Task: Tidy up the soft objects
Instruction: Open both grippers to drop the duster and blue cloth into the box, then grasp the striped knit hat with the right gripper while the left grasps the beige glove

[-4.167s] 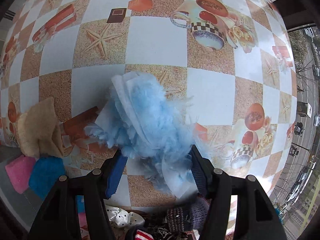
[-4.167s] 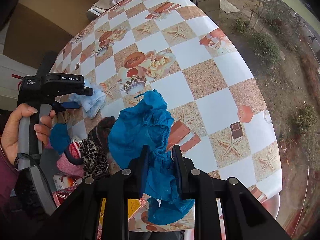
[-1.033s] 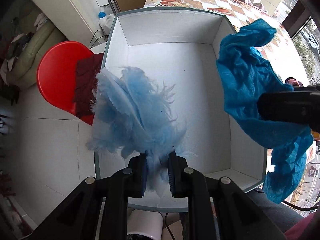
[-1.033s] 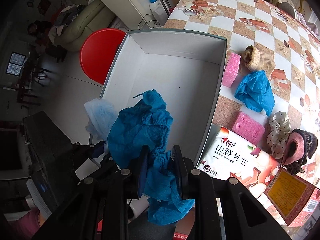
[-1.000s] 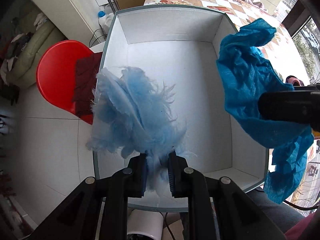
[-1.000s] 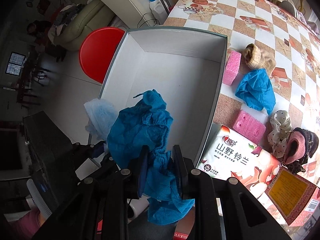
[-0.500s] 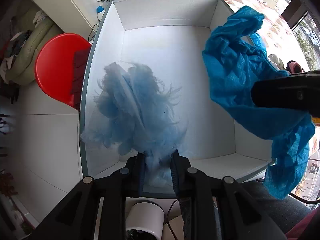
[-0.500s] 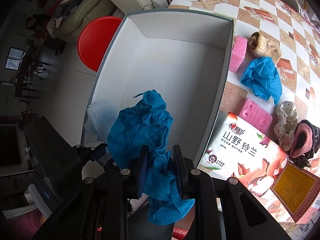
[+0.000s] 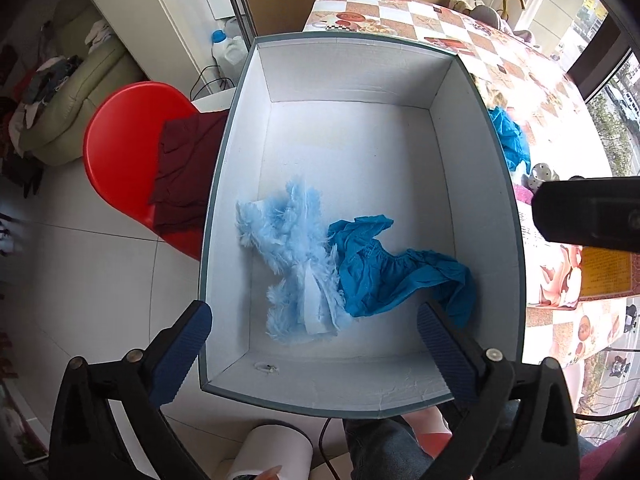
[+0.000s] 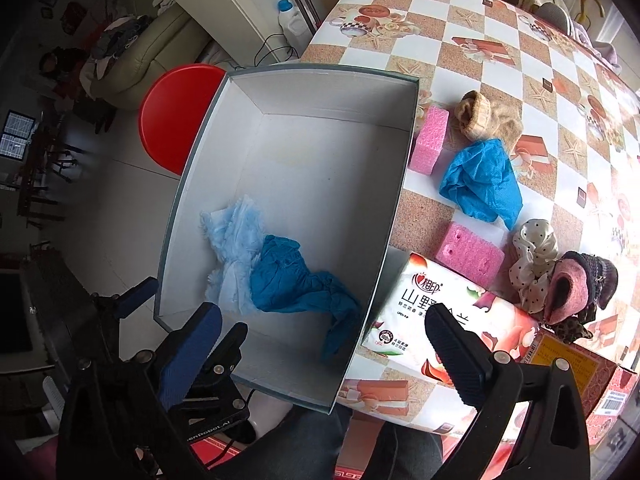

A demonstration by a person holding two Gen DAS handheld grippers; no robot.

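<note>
Beside the checkered desk (image 10: pixel 472 20), both claws are opening over the box (image 9: pixel 360 52), two cloths dropped in, several soft things left outside.

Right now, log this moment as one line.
left gripper: opening, empty | right gripper: opening, empty | fluffy duster, blue cloth: in box

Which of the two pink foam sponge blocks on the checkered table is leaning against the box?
The smooth pink foam block touching the white cardboard box's outer wall; the other pink block, with holes, lies apart by the tissue pack.
</note>
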